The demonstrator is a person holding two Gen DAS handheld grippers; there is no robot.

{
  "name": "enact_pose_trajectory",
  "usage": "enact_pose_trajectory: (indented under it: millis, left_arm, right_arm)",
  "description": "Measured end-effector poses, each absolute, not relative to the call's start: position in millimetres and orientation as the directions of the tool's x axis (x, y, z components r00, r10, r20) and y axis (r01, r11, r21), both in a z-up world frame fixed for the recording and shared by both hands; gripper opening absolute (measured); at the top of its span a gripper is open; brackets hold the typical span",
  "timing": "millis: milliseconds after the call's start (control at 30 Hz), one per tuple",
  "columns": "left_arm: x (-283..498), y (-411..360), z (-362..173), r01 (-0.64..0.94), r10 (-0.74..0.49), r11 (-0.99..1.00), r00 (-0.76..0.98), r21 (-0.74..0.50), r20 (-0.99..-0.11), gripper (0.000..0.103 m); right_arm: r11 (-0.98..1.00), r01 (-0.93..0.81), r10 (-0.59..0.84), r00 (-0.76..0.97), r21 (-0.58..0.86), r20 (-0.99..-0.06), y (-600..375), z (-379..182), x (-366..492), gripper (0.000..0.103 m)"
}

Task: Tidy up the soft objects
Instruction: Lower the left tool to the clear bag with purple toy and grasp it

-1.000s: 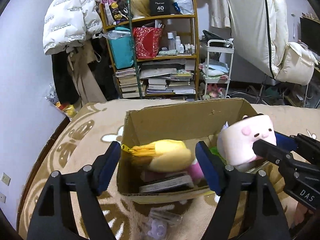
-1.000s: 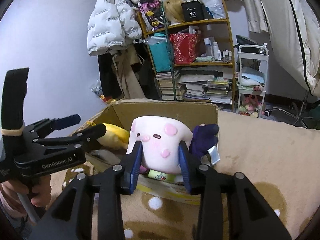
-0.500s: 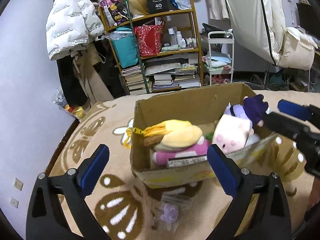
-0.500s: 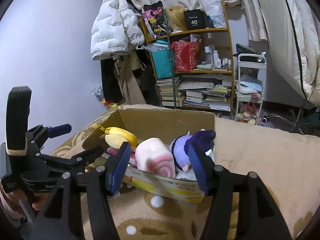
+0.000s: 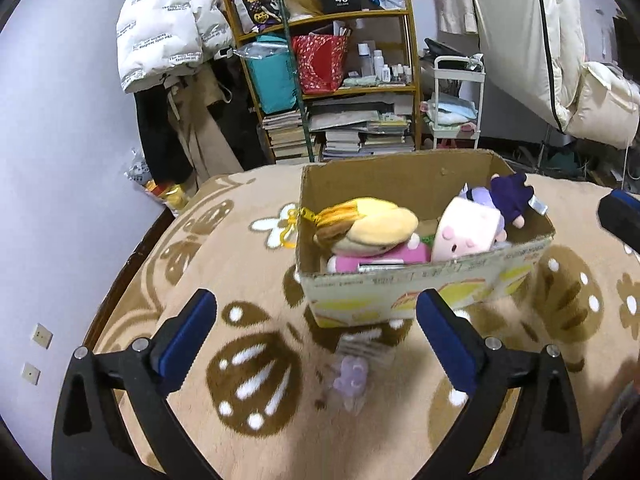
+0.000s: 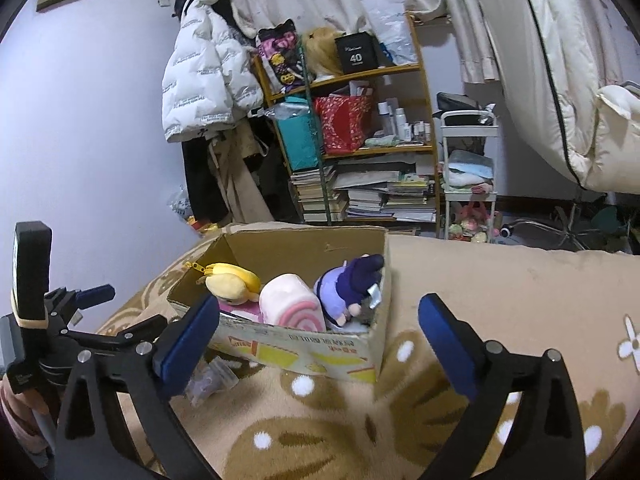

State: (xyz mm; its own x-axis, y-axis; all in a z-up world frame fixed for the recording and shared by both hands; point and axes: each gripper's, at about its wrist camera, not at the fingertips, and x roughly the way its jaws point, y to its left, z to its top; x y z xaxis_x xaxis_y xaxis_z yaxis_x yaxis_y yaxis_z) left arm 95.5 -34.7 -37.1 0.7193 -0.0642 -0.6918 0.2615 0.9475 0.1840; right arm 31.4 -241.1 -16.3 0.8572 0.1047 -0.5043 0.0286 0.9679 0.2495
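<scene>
A cardboard box (image 5: 424, 294) (image 6: 320, 350) sits on the tan blanket. Inside lie a yellow-haired doll in pink (image 5: 368, 230) (image 6: 232, 282), a pink marshmallow plush (image 5: 466, 232) (image 6: 290, 308) and a purple plush (image 5: 502, 200) (image 6: 352, 284). My left gripper (image 5: 316, 328) is open and empty, pulled back in front of the box. My right gripper (image 6: 318, 334) is open and empty, just short of the box's near wall. The right gripper's tip (image 5: 620, 220) shows at the right edge of the left wrist view.
A small clear bag with a purple item (image 5: 352, 372) (image 6: 208, 380) lies on the blanket (image 5: 240, 264) before the box. A cluttered shelf (image 5: 340, 80) (image 6: 352, 128), a white cart (image 5: 456, 108) and hanging coats (image 5: 168, 28) stand behind. The bed edge drops off at left.
My right gripper let go of the pink marshmallow plush, which now rests in the box. Both grippers opened wide and drew back from the box.
</scene>
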Motion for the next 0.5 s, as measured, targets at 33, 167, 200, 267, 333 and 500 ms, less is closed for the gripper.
enact_pose_trajectory:
  millis: [33, 167, 200, 267, 333, 500]
  left_arm:
    - [93, -33, -37, 0.266, -0.067, 0.947, 0.71, 0.178, -0.701, 0.099]
    - [92, -32, -43, 0.285, -0.095, 0.95, 0.653, 0.127, -0.752, 0.099]
    - [93, -32, -47, 0.289, -0.098, 0.95, 0.631, 0.117, -0.769, 0.099]
    - [97, -32, -55, 0.291, -0.086, 0.95, 0.594, 0.114, -0.8, 0.099]
    - [101, -34, -65, 0.289, -0.059, 0.949, 0.557, 0.127, -0.829, 0.099]
    - [111, -36, -89, 0.283, -0.017, 0.949, 0.485, 0.138, -0.875, 0.099]
  right_arm:
    - [0.97, 0.036, 0.094, 0.858, 0.242, -0.504, -242, -15, 28, 0.103]
    - [0.97, 0.046, 0.081, 0.861, 0.237, -0.502, -246, -9, 15, 0.103]
    - [0.969, 0.05, 0.08, 0.861, 0.24, -0.502, -247, -8, 14, 0.103]
    - [0.968, 0.056, 0.079, 0.861, 0.246, -0.503, -249, -6, 11, 0.103]
    - [0.967, 0.057, 0.08, 0.859, 0.25, -0.506, -250, -6, 9, 0.103]
    - [0.965, 0.055, 0.088, 0.853, 0.257, -0.515, -250, -8, 8, 0.103]
